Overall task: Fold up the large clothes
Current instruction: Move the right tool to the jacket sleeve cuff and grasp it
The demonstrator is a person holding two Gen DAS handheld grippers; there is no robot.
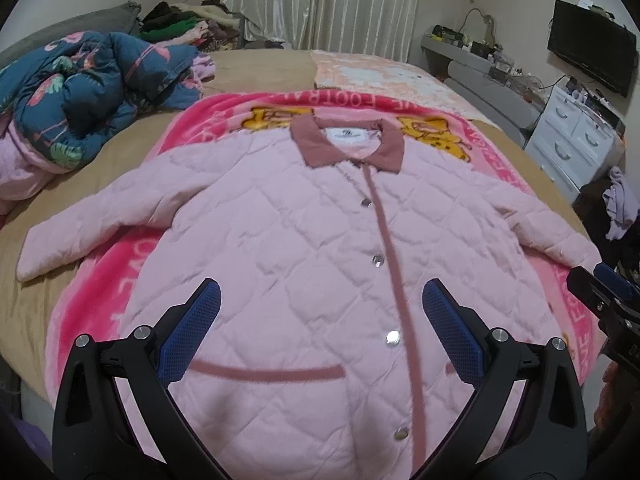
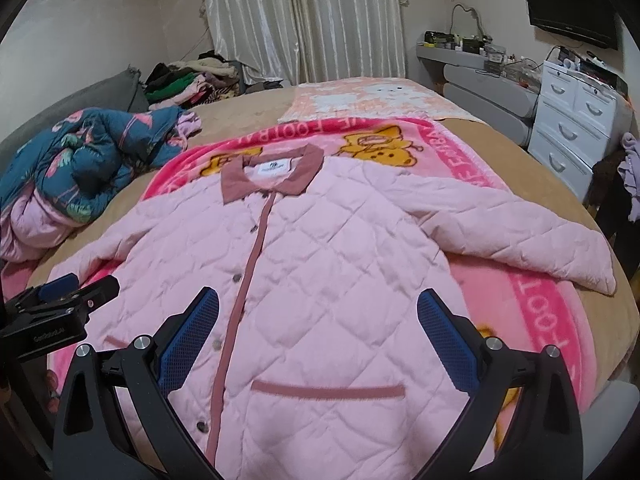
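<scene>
A pink quilted jacket (image 1: 304, 248) with a darker pink collar lies flat, face up and snapped shut, on a pink cartoon blanket (image 1: 108, 280); both sleeves are spread out to the sides. It also shows in the right wrist view (image 2: 320, 264). My left gripper (image 1: 320, 292) is open and empty, hovering over the jacket's lower left front. My right gripper (image 2: 318, 300) is open and empty over the lower right front. Each gripper shows at the edge of the other's view: the right gripper (image 1: 600, 284) and the left gripper (image 2: 80, 284).
The jacket lies on a tan bed (image 1: 256, 68). A crumpled teal floral quilt (image 1: 88, 84) sits at the left. A pile of clothes (image 1: 180, 24) lies at the far left corner. A white drawer unit (image 1: 576, 136) and a wall TV (image 1: 592, 56) stand to the right.
</scene>
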